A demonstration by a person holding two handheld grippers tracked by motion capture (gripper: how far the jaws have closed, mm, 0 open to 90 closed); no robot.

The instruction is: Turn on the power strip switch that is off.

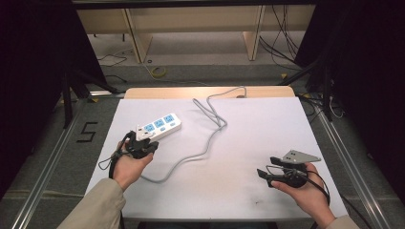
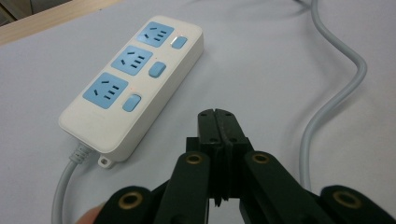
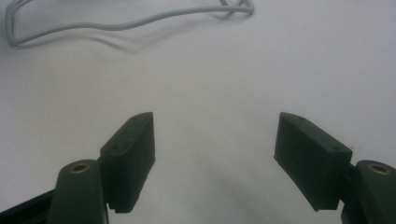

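Power strip [image 2: 133, 79] lies untouched: your left gripper [image 2: 218, 122], jaws pressed together, hovers just beside it; your right gripper [image 3: 215, 154] gapes wide, well apart.

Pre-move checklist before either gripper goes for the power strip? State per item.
1. Left gripper jaws: pressed together, holding nothing. Not ok for a grasp; open them first.
2. Right gripper jaws: wide apart, holding nothing. Ok.
3. Power strip lies flat, sockets up, just ahead of the left gripper, apart from it. Ok.
4. Sockets: all three free of plugs. Ok.
5. Grey cable snakes across the white table between the grippers; possible snag. Not ok.
6. Switch positions and power: cannot tell.
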